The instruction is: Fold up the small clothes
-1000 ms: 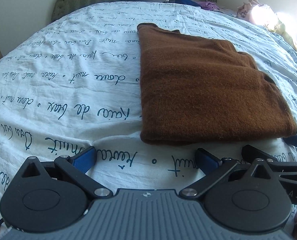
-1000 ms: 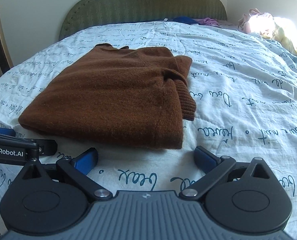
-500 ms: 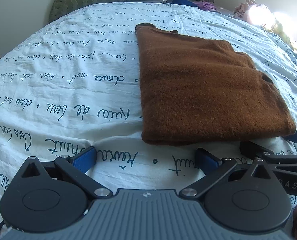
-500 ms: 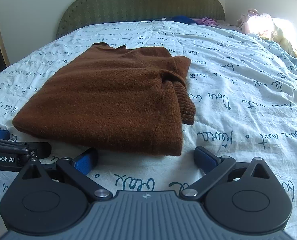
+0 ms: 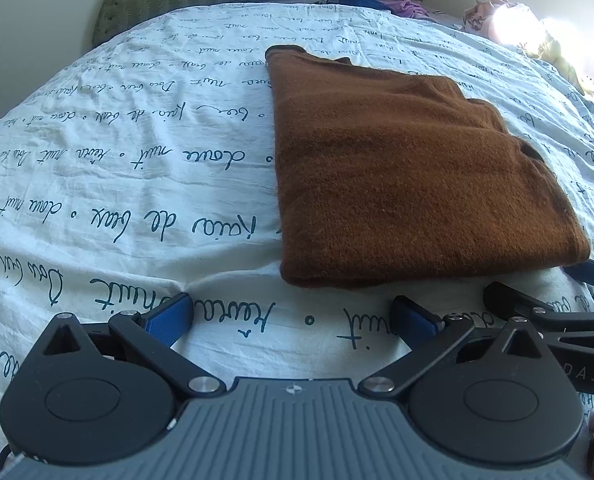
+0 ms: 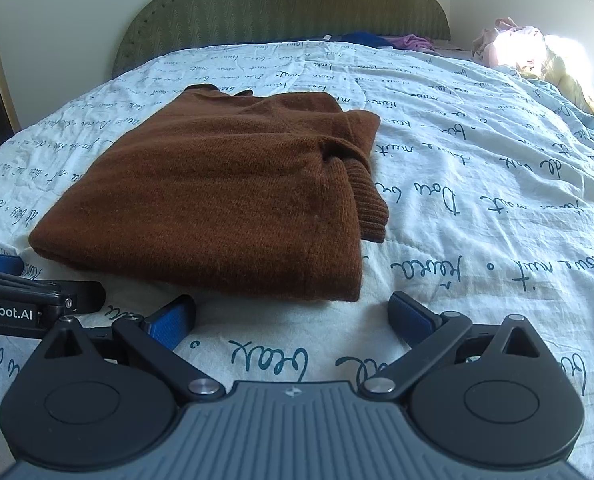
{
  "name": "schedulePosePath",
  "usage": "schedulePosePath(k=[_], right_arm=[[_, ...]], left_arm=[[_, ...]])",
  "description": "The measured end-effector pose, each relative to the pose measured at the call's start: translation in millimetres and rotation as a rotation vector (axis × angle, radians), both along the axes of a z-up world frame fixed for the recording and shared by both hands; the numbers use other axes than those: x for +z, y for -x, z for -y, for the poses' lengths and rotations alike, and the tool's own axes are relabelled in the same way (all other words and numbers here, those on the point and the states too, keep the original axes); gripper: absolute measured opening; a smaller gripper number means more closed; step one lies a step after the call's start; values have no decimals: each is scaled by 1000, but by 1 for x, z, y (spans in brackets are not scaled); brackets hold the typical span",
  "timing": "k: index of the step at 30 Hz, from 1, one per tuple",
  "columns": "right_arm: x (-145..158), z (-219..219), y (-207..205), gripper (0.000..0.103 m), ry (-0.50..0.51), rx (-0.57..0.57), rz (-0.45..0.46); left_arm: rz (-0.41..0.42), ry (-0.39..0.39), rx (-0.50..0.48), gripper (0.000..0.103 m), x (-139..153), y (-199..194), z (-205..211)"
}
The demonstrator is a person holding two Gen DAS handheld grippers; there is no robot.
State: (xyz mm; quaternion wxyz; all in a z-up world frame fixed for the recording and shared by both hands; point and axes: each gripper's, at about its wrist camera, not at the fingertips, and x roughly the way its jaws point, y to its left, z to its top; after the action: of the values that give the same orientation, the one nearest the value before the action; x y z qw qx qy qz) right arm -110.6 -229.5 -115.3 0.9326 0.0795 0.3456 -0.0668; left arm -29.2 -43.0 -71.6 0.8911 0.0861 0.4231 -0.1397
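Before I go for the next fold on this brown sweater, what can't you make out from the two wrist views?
- Underside and inner layers of the brown sweater: hidden by its top layer, both views.
- Second sleeve: only one ribbed cuff shows, right view.
- Right gripper in the left view: cut off by the frame edge.
- Clothes pile at the far corner: washed out by sunlight.
- Items by the headboard: too small to identify.

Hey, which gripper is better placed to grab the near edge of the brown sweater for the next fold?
Probably right. The brown sweater has its near edge ahead of the open right gripper; the open left gripper faces mostly bare bedsheet.
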Motion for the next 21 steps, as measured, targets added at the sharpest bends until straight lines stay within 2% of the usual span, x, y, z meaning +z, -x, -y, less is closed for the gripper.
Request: schedulePosePath(k=[21], right_arm=[[0, -2, -3, 103, 15, -5, -7]], left_arm=[[12, -3, -11, 103, -1, 3, 0]])
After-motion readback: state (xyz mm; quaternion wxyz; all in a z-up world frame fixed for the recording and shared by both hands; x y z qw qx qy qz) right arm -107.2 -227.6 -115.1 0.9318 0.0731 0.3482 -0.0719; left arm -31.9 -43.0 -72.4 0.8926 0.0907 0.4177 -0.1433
